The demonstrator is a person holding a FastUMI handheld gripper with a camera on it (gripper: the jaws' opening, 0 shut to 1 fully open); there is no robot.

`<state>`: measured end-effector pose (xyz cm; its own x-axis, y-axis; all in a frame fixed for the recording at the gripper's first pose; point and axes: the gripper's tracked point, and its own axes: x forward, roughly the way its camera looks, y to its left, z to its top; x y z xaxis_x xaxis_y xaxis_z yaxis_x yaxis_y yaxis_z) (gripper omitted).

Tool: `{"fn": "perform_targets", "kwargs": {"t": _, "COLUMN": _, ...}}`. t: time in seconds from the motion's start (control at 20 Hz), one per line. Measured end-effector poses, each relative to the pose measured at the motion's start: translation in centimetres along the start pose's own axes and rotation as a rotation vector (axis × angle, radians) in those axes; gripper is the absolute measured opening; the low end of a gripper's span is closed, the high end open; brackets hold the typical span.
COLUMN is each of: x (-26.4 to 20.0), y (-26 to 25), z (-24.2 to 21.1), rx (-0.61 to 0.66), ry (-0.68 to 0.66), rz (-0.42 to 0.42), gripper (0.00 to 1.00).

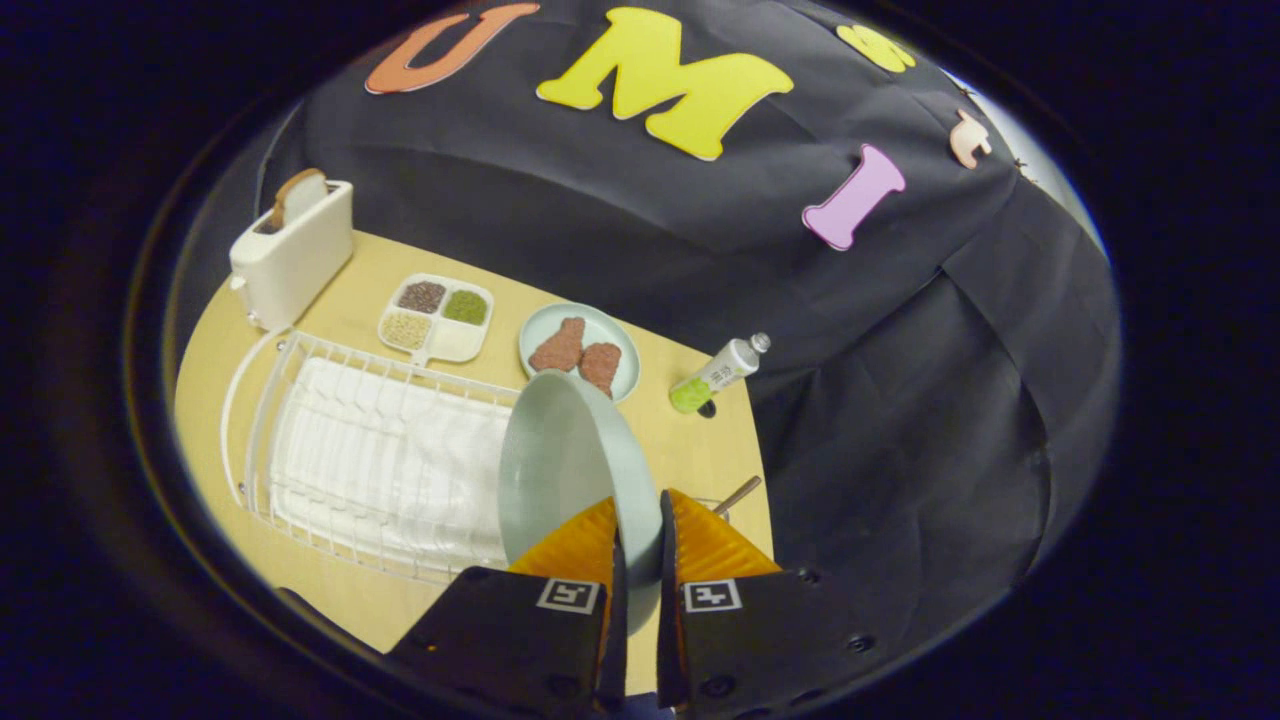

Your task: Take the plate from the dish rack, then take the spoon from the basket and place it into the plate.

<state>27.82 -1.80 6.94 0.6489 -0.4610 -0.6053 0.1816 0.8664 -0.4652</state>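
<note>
A pale green plate (570, 470) stands on edge between my orange fingers (575, 545), its rim pinched by both of them. My gripper (637, 530) is shut on that rim and holds the plate above the right end of the white wire dish rack (340, 450). The plate leans against nothing else that I can see. Just beyond the right finger, a wooden spoon handle (738, 494) sticks up, with a thin wire rim of the basket (715, 503) beside it; the rest of both is hidden behind the finger.
On the wooden table (690, 450) beyond the rack are a white toaster (292, 255) with a bread slice, a four-part tray of grains (437, 318), a second pale plate with brown food (580, 350), and a lying bottle (718, 374). The table edge is near the right finger.
</note>
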Motion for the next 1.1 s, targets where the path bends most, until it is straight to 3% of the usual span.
{"fn": "perform_targets", "kwargs": {"t": 0.45, "x": -3.8, "y": 5.3, "z": -10.5, "rx": 0.083, "ry": -0.078, "rz": 0.364, "gripper": 0.17}}
{"fn": "perform_targets", "kwargs": {"t": 0.95, "x": -0.2, "y": 8.8, "z": -23.7, "rx": 0.314, "ry": 0.071, "rz": 0.714, "gripper": 0.17}}
{"fn": "perform_targets", "kwargs": {"t": 1.1, "x": 2.4, "y": 8.6, "z": -26.8, "rx": 0.351, "ry": 0.117, "rz": 0.723, "gripper": 0.17}}
